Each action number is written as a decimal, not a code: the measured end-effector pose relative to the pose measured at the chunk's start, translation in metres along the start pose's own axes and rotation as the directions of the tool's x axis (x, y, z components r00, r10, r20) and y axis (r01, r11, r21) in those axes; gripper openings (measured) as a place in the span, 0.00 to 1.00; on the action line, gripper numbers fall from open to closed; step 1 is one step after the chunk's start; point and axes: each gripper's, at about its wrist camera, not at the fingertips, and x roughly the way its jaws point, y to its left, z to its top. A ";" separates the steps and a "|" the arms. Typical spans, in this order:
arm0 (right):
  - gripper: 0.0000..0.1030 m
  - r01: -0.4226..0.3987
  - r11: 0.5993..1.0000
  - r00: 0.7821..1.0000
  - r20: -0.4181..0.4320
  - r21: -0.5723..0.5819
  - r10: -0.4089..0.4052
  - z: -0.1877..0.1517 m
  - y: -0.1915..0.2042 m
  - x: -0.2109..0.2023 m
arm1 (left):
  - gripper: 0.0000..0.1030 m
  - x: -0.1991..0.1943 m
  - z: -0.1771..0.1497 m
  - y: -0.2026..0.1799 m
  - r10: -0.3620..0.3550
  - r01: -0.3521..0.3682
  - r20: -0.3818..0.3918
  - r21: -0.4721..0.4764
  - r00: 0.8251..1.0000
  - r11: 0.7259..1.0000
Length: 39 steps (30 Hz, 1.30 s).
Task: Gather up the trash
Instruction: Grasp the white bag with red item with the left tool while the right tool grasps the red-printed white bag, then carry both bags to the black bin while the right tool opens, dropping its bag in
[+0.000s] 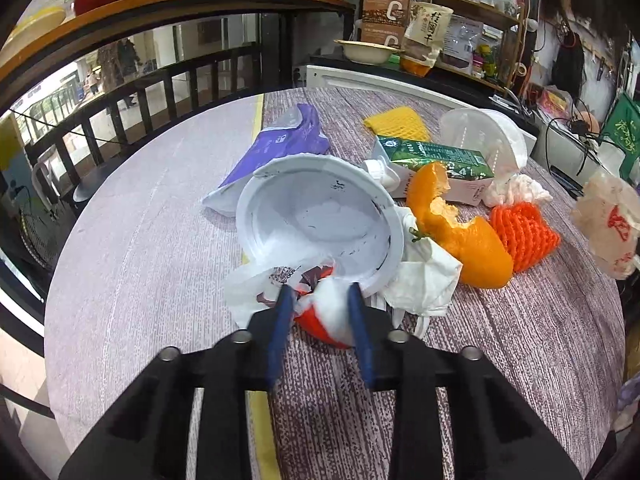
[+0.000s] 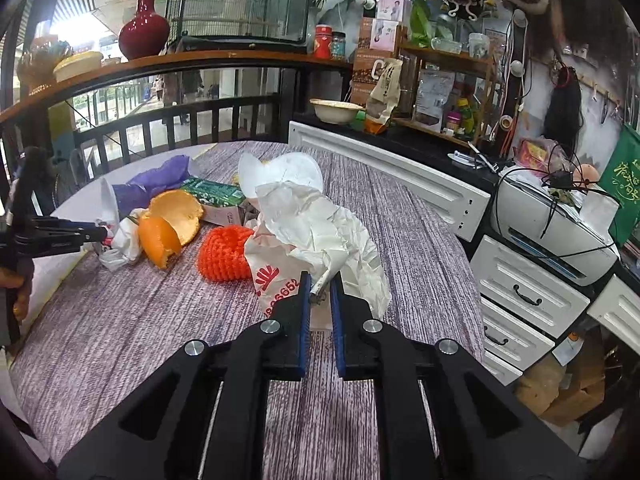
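On table (image 1: 140, 240): two orange peels (image 1: 464, 232), one carton (image 1: 440, 158).

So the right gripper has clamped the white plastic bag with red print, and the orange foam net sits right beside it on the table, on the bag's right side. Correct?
Not quite. In the right wrist view the orange foam net sits on the bag's left, not its right. The rest holds: the right gripper is clamped on the white plastic bag with red print, with the net beside it on the table.

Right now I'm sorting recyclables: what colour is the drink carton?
Green and white carton, clearest in the left wrist view.
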 end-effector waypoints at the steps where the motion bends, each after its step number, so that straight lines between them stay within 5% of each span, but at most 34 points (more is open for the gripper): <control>1: 0.10 0.001 1.000 1.000 0.010 0.000 -0.001 -0.001 0.000 -0.006 | 0.16 -0.004 -0.001 0.002 -0.015 0.015 0.003 -0.014 1.000 1.000; 7: 0.10 0.000 1.000 0.999 0.047 0.016 0.000 -0.010 0.002 -0.038 | 0.06 -0.040 -0.014 0.006 -0.042 0.044 0.073 -0.026 0.996 0.999; 21: 0.10 0.042 0.996 0.997 0.059 0.085 -0.047 -0.055 -0.032 -0.105 | 0.05 -0.126 -0.050 -0.021 -0.178 0.178 0.218 0.023 0.959 0.984; 30: 0.10 0.152 0.959 0.988 -0.013 0.238 -0.153 -0.104 -0.102 -0.115 | 0.05 -0.119 -0.052 -0.096 -0.334 0.315 0.167 0.128 0.928 0.940; 39: 0.10 0.229 0.893 0.968 -0.192 0.387 -0.164 -0.169 -0.158 -0.077 | 0.05 -0.116 -0.048 -0.188 -0.464 0.423 0.110 0.270 0.879 0.865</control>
